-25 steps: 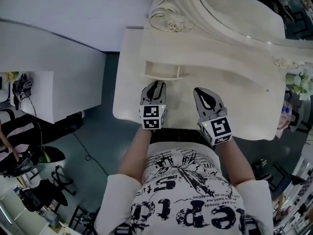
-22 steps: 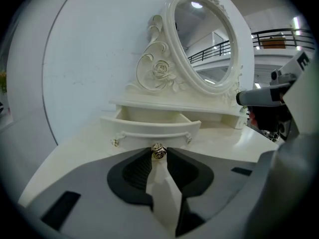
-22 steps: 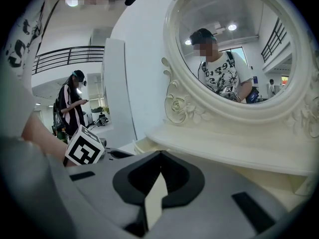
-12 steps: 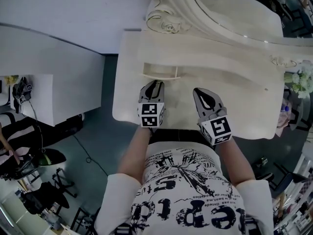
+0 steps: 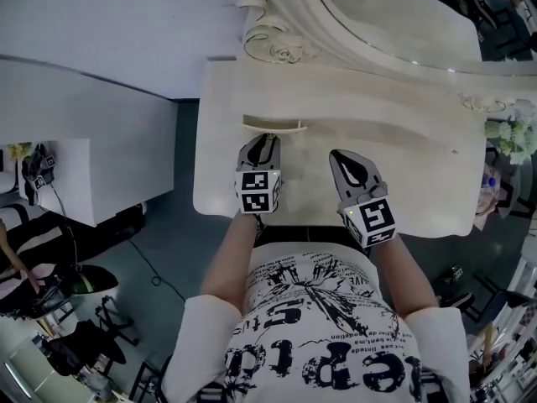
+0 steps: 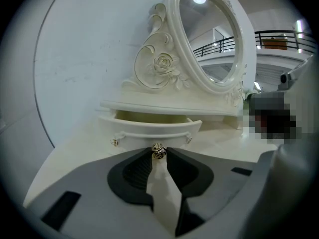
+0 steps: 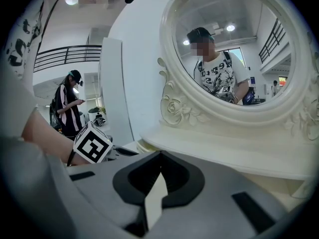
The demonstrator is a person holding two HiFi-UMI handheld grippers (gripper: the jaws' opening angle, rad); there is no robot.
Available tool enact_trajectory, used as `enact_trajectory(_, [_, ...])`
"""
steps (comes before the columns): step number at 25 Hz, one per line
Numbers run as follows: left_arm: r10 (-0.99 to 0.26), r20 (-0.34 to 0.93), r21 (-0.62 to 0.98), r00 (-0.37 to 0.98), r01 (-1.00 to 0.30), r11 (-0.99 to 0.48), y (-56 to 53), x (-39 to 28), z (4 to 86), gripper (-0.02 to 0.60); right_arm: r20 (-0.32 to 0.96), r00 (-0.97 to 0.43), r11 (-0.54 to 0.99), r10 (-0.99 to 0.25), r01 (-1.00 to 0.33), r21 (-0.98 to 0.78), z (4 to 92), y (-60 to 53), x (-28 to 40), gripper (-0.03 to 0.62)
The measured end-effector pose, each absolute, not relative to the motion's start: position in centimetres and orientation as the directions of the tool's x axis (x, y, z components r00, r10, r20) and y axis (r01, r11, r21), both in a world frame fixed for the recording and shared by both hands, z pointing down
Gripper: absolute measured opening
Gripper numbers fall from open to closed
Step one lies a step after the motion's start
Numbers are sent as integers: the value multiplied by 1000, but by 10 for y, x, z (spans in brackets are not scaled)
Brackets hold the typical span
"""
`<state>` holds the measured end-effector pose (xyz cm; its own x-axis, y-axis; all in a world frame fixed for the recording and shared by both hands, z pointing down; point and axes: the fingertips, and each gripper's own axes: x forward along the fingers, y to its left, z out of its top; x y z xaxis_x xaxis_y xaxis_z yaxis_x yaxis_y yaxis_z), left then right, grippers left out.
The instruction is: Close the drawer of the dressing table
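Observation:
The cream dressing table [image 5: 419, 175] has a small curved drawer [image 5: 273, 125] standing slightly out under the mirror shelf. In the left gripper view the drawer [image 6: 149, 128] shows a thin strip of its inside, and its little metal knob [image 6: 158, 152] sits pinched between the jaw tips. My left gripper [image 5: 262, 141] is shut on that knob. My right gripper [image 5: 342, 159] hovers over the tabletop to the right of the drawer, shut, with nothing in it [image 7: 159, 161].
An oval mirror [image 5: 394, 15] in a carved frame rises behind the drawer. White flowers [image 5: 512, 137] stand at the table's right end. A white wall and partition lie to the left. A person [image 7: 70, 103] stands far off beyond the left gripper's marker cube [image 7: 93, 144].
The drawer has slid further in, and less of its inside shows. The left gripper has followed it a little toward the mirror. The right gripper has kept its place.

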<state>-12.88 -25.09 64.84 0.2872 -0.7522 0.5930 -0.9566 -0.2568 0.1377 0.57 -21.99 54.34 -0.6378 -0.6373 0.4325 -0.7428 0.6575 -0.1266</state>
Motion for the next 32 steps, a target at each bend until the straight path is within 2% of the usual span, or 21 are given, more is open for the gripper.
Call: enact_trajectory(32, [-731,583,157,354,-932,-327,-298,-126,649,103,422,-540,565,-728,-822,-76,533,-251,18,15])
